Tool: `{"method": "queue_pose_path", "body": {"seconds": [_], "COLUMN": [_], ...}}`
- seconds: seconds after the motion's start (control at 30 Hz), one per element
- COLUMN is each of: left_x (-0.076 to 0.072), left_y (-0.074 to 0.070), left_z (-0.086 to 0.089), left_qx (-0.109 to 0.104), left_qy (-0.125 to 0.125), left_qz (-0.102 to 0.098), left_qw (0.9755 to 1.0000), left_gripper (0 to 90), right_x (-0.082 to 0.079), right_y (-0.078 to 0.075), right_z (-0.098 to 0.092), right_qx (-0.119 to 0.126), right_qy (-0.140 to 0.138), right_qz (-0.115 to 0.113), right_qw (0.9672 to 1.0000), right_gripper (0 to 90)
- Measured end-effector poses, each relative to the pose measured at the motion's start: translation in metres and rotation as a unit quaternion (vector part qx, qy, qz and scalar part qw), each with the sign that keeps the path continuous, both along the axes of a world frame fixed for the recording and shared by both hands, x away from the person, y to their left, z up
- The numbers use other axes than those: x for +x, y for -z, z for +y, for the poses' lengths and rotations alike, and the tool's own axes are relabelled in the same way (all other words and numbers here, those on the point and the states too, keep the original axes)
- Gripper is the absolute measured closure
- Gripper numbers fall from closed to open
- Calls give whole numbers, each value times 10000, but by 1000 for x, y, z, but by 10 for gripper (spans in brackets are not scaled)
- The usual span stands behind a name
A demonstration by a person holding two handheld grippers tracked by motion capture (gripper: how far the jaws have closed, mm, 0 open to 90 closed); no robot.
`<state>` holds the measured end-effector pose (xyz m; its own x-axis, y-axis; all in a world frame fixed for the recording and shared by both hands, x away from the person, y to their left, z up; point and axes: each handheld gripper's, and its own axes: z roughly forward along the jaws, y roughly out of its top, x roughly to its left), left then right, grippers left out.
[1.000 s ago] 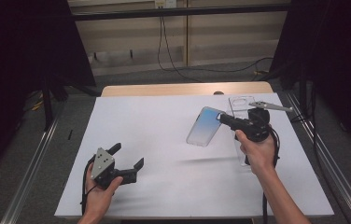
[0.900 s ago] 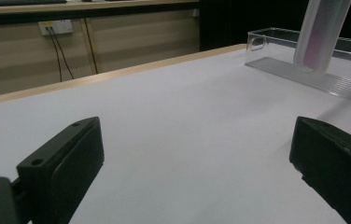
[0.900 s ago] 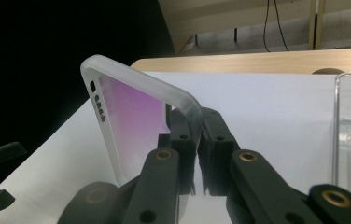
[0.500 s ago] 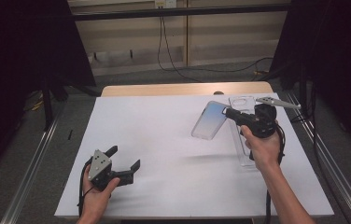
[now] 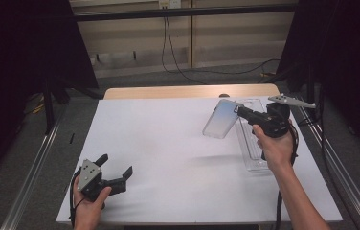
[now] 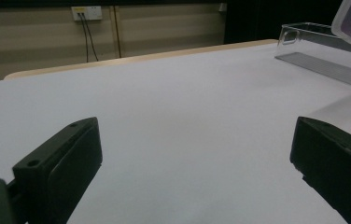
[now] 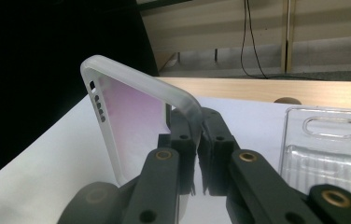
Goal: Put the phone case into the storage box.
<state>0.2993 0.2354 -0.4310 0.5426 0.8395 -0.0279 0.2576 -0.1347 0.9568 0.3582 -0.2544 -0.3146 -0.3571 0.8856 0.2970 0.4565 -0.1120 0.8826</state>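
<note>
My right gripper (image 5: 239,111) is shut on the edge of a translucent phone case (image 5: 220,119) and holds it in the air over the right part of the white table (image 5: 168,139). In the right gripper view the phone case (image 7: 131,121) stands between the closed jaws, its rim pinched at the right side. A clear plastic blister package (image 5: 252,139) lies flat on the table below that hand. My left gripper (image 5: 118,171) rests near the table's front left corner, open, with nothing between its fingers (image 6: 59,163).
The clear package (image 6: 323,51) shows at the far right of the left gripper view. A light wooden strip (image 5: 187,91) runs along the table's far edge. Metal rails (image 5: 341,167) flank both sides. Cables (image 5: 173,43) hang on the wall behind.
My right gripper has lifted the phone case up and toward the far right, over the clear package. The left gripper has drifted slightly toward the front left.
</note>
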Motion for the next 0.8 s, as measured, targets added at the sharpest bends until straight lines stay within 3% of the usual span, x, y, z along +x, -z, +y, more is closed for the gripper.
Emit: {"method": "queue_pose_path", "body": {"seconds": [0.3, 0.7, 0.8], "left_x": [0, -2, -1], "left_y": [-4, -4, -2], "left_z": [-7, -16, -15], "left_qx": [-172, -94, -47], "left_qy": [52, 272, 232], "left_qz": [-38, -38, -1], "left_qw": [9998, 9996, 9997], "left_gripper": [25, 25, 25], "right_x": [6, 11, 13], "right_y": [-9, -14, -16], "right_z": [-8, -23, -27], "right_qx": [-146, -216, -285], "right_qy": [125, 324, 396], "right_qz": [-144, -247, -252], "right_qw": [9997, 9989, 9985], "right_gripper": [853, 853, 853]}}
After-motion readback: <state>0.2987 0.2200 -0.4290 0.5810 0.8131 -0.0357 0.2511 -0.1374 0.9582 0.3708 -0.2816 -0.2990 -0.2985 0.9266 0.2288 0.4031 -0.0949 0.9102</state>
